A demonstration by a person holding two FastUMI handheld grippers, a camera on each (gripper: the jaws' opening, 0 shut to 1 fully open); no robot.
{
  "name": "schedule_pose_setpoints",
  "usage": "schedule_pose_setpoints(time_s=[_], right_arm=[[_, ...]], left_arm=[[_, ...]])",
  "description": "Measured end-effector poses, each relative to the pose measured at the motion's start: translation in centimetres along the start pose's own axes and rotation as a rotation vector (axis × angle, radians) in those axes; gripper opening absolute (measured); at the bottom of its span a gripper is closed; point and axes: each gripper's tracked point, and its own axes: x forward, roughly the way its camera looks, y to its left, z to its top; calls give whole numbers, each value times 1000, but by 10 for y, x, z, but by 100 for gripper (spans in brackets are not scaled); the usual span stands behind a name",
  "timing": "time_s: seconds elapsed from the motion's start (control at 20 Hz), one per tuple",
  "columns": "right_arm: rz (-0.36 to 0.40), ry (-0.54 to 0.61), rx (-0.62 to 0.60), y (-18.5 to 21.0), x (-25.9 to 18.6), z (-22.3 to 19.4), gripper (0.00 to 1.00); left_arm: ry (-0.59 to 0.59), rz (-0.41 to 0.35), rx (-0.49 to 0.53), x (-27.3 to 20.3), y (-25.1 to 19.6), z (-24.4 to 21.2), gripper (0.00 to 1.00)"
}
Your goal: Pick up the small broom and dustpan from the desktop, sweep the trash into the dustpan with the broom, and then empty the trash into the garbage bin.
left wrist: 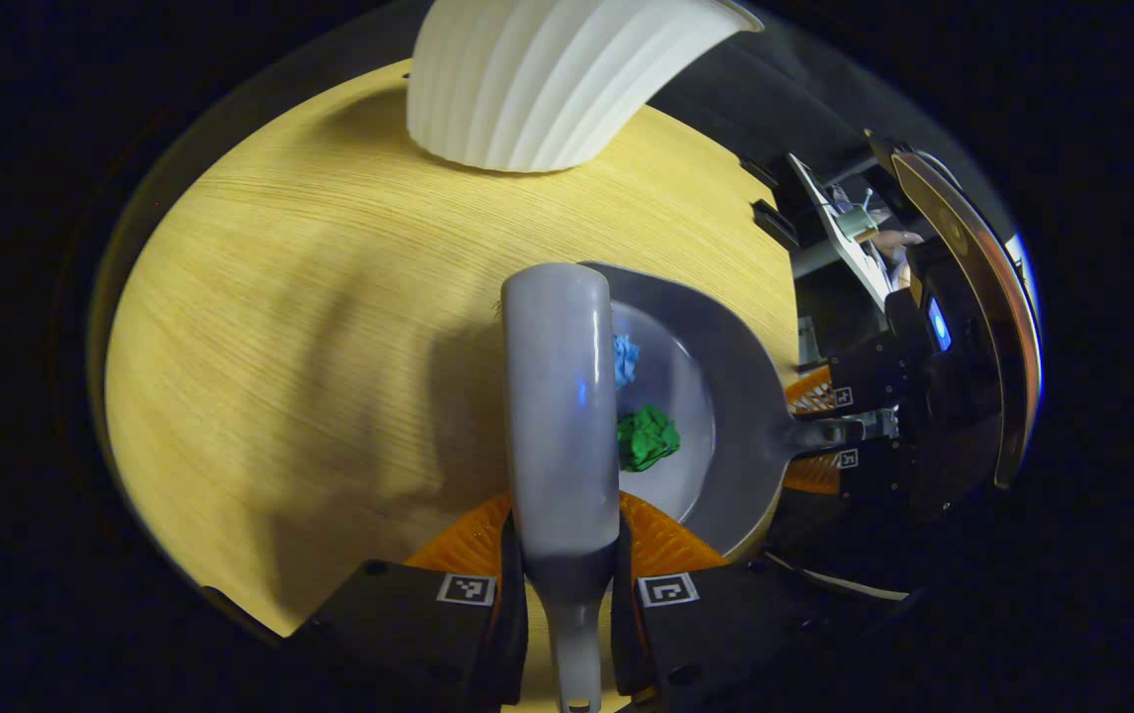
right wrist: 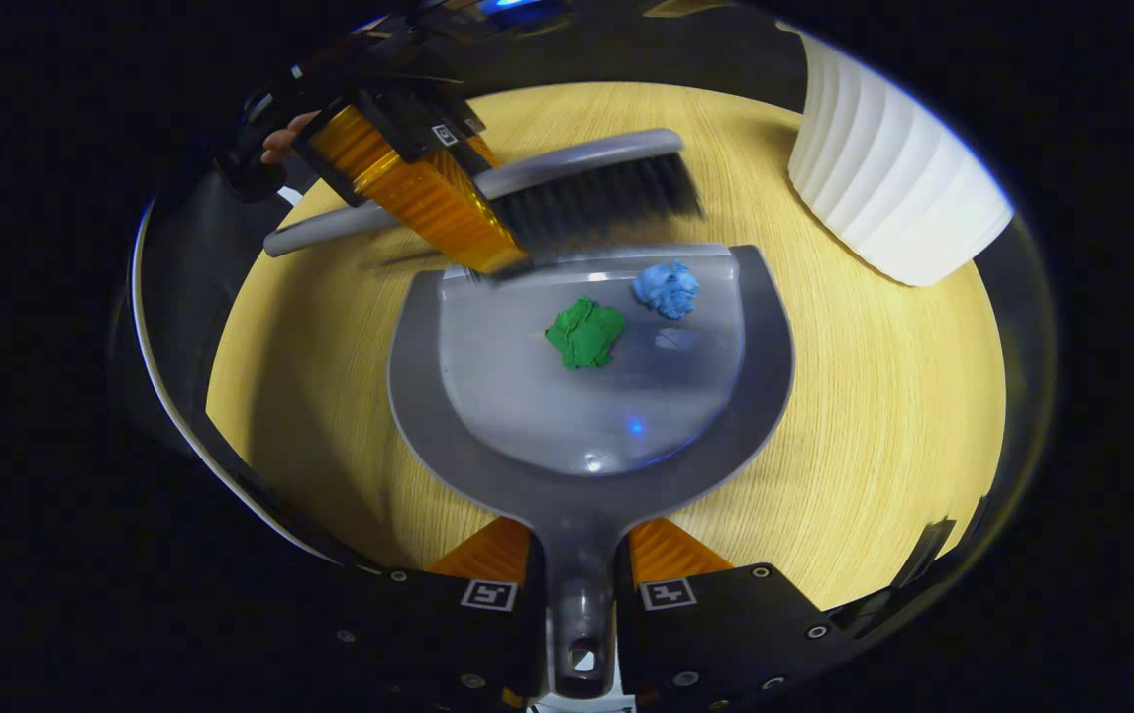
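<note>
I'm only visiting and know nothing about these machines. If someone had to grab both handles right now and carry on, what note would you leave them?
Left gripper: shut on the broom handle, bristles at the dustpan's open edge.
Right gripper: shut on the dustpan handle, pan lying on the wooden desktop.
Trash: green scrap and blue scrap both lie inside the pan.
The ribbed white garbage bin stands on the desktop beyond the pan, apart from it.
Done: both tools picked up, trash swept in.
Left: lift the pan level and tip it into the bin.

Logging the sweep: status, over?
Left gripper shut on broom; right gripper shut on dustpan. Green scrap, blue scrap in pan. Nothing blocking.
</note>
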Motion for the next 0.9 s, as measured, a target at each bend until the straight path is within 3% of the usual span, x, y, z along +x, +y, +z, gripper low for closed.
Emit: schedule_pose_setpoints(time_s=[0.25,0.3,0.35,0.65,0.7,0.75,0.9], right_arm=[[-34,-19,55,1,1,5,31],[-37,-24,72,0,2,5,39],[-43,-29,89,0,6,0,31],[-123,-41,182,-2,2,5,31],[-141,-46,196,-4,1,9,39],[-158,-52,214,-4,-1,14,31],[-215,-81,256,-18,-14,32,31]], left_arm=[[-52,106,-122,-14,25,-11,39],[-59,121,-146,-17,28,-13,39],[-64,137,-170,-21,31,-16,38],[-83,209,-325,-30,30,-22,39],[-88,218,-347,-30,29,-24,38],[-96,222,-372,-28,26,-23,39],[-111,260,-436,-30,20,-26,38]])
